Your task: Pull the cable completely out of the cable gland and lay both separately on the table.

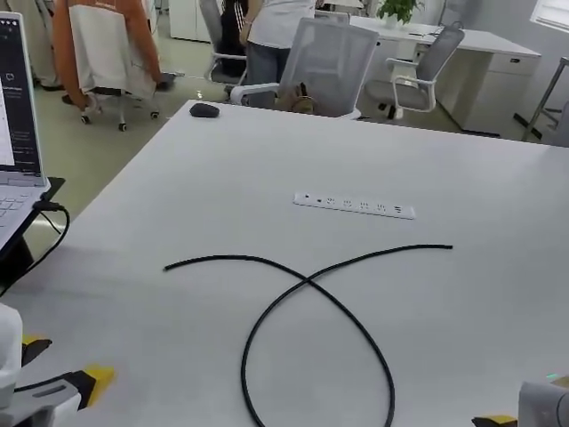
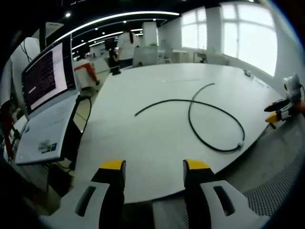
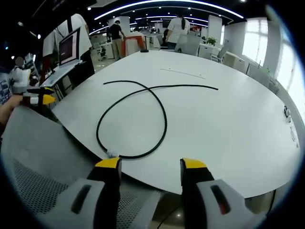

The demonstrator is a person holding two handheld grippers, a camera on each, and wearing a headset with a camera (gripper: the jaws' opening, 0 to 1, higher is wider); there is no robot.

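The black cable lies on the white worktop in a single loop that crosses over itself. Its two free ends point left and right, and the rounded part of the loop bends toward the near edge. On that nearest stretch, just inside the edge, a small pale cable gland sits on the cable. The left gripper hangs off the near left of the worktop, jaws apart and holding nothing. The right gripper hangs off the near right, also parted and empty. Both are well apart from the cable. A white power strip lies beyond the loop, a laptop stands at the left, and a dark mouse rests at the far edge.
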